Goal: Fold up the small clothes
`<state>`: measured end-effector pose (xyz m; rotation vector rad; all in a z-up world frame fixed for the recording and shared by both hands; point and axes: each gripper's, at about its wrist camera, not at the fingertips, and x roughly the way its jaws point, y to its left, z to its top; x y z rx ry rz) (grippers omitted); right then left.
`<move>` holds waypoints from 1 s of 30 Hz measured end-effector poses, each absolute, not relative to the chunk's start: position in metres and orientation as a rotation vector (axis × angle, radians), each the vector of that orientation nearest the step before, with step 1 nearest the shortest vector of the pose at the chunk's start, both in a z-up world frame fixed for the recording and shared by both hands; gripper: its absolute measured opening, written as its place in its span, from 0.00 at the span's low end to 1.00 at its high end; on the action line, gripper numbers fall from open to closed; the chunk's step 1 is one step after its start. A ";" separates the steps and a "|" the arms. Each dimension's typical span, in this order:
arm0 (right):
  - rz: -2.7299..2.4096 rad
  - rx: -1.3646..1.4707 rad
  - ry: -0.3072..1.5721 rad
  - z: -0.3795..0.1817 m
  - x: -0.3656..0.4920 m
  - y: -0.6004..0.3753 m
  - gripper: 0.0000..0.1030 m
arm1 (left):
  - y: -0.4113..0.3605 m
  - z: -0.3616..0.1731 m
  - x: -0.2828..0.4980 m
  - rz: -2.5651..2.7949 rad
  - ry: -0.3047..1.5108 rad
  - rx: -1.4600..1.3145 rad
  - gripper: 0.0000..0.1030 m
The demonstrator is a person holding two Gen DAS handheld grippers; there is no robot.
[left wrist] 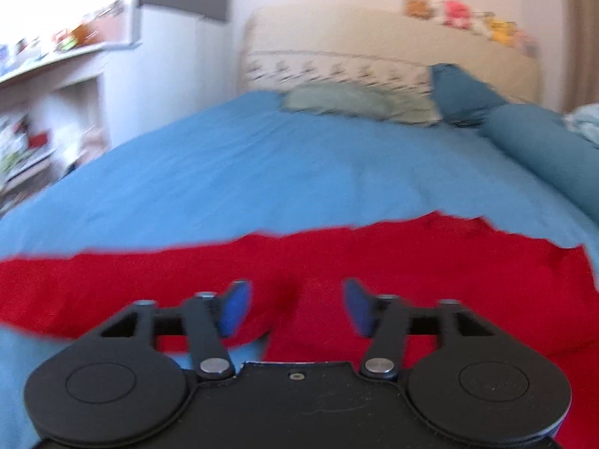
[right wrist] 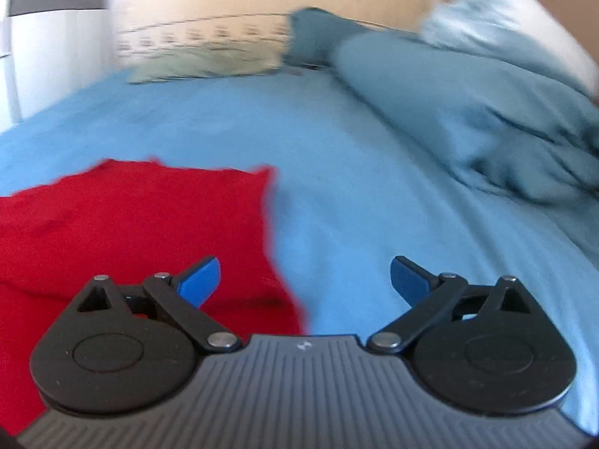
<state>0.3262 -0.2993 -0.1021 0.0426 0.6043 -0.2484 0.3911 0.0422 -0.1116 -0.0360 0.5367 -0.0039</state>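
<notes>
Red garment (left wrist: 374,262) on blue bedsheet (left wrist: 262,157), patterned cream pillow (left wrist: 337,67)

Left gripper (left wrist: 295,308) and right gripper (right wrist: 305,280) both hold fingers apart.

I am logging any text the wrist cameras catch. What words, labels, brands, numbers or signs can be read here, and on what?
No readable words or numbers in either view.
Small white mark on the right gripper body: a logo, too small to read.
Faint embossed mark on the left gripper body: unreadable.
Items on the shelf: blurred, any labels illegible.
Patterned pillow: a repeated motif, not text.
Red garment: no print visible.
</notes>
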 end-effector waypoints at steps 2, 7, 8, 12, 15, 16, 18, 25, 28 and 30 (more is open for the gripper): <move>-0.196 0.043 0.605 -0.102 0.338 -0.287 1.00 | 0.032 -0.107 0.405 -0.038 0.514 -0.018 0.68; -0.156 0.043 0.603 -0.104 0.350 -0.275 1.00 | 0.047 -0.103 0.432 -0.132 0.589 -0.044 0.67; -0.136 0.050 0.600 -0.104 0.351 -0.277 1.00 | 0.053 -0.105 0.436 -0.168 0.614 -0.059 0.67; -0.099 0.019 0.601 -0.112 0.362 -0.275 1.00 | 0.053 -0.124 0.456 -0.231 0.697 -0.029 0.65; -0.091 -0.012 0.608 -0.123 0.370 -0.271 1.00 | 0.057 -0.139 0.471 -0.195 0.739 -0.066 0.64; -0.088 -0.016 0.610 -0.126 0.372 -0.269 1.00 | 0.058 -0.144 0.477 -0.180 0.756 -0.093 0.64; -0.080 -0.015 0.617 -0.132 0.375 -0.269 1.00 | 0.062 -0.152 0.484 -0.178 0.792 -0.147 0.64; -0.108 0.047 0.702 -0.134 0.385 -0.275 1.00 | 0.043 -0.129 0.466 -0.177 0.671 -0.088 0.15; -0.118 0.074 0.721 -0.128 0.383 -0.276 1.00 | 0.036 -0.115 0.446 -0.069 0.555 0.053 0.37; -0.112 0.076 0.740 -0.127 0.384 -0.276 1.00 | 0.036 -0.121 0.448 0.059 0.594 0.118 0.36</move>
